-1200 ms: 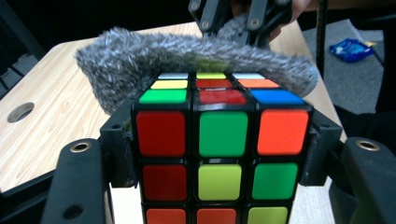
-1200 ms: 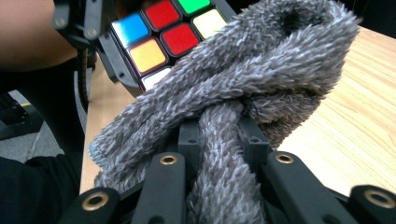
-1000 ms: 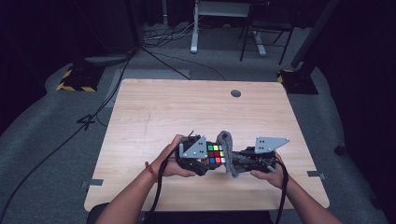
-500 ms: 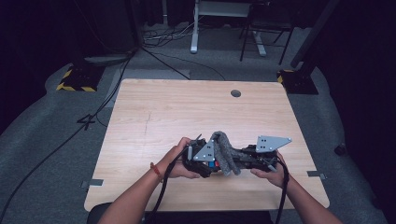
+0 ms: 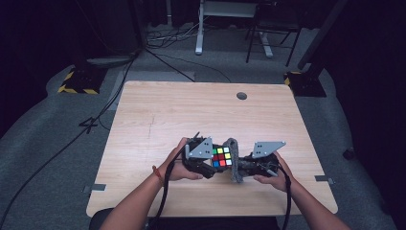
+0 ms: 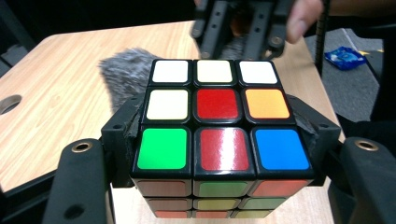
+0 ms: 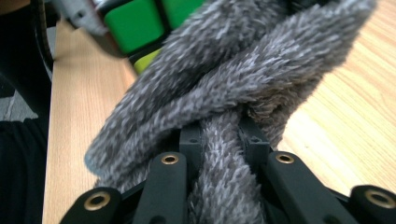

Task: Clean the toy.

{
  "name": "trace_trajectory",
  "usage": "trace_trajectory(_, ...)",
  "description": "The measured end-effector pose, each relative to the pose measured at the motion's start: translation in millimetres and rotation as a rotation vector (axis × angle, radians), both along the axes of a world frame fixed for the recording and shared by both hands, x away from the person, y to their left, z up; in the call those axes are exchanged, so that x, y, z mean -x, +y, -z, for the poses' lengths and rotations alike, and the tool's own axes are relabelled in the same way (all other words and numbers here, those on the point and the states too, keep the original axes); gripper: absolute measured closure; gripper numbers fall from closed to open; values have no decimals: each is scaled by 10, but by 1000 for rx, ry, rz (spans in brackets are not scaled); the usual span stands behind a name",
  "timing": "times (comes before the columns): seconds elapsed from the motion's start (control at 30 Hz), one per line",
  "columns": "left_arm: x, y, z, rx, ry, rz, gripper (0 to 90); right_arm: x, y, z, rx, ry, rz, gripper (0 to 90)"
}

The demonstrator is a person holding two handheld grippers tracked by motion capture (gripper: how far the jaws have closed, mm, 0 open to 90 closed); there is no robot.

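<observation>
Left gripper point(image 6: 224, 154) clamped on glossy square-tiled puzzle cube point(image 6: 223, 126), right gripper point(image 7: 219, 140) pinching fuzzy grey cloth point(image 7: 224, 88), pale wood-grain table point(image 5: 191, 110).

In the right gripper view, the right gripper point(image 7: 222, 140) had its two black jaws clamped on a fuzzy grey cloth point(image 7: 243, 74), a twisted strand of it pinched between them. The cloth bunched up thick ahead of the jaws. Behind it, at the upper left, green tiles of a black-framed puzzle cube point(image 7: 140, 23) showed, touching the cloth. A light wooden tabletop point(image 7: 345, 121) lay underneath.
</observation>
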State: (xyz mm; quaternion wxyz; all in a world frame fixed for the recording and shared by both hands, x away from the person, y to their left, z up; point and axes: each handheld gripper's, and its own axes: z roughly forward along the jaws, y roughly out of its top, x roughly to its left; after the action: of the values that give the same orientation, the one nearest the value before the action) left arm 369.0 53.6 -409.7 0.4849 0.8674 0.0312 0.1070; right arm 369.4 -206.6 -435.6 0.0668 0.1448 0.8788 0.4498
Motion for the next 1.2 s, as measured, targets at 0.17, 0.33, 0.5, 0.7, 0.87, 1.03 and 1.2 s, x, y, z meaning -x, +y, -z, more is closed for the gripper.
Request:
trace_trajectory(0.17, -81, 75, 4, 25, 17, -47, 334, 37, -17, -58, -17, 9, -41, 766)
trace_trajectory(0.33, -117, 82, 97, -5, 39, -62, 334, 99, -4, -145, -68, -20, -62, 763)
trace_trajectory(0.5, 2, -16, 95, -24, 36, 4, 334, 72, -60, -179, -130, -66, 21, 759)
trace_trajectory(0.7, 116, -91, 23, -10, 1, 34, 333, 11, -83, -128, -83, -39, 42, 761)
trace_trajectory(0.87, 95, 9, -65, 38, -11, 4, 333, -6, -6, -1, -25, 0, 22, 761)
trace_trajectory(1.03, -30, 143, -35, 54, 14, -42, 333, 62, 67, -17, -22, -19, -8, 759)
trace_trajectory(1.2, -40, 97, 53, -13, 12, -47, 333, 105, 11, -122, -98, -41, -21, 759)
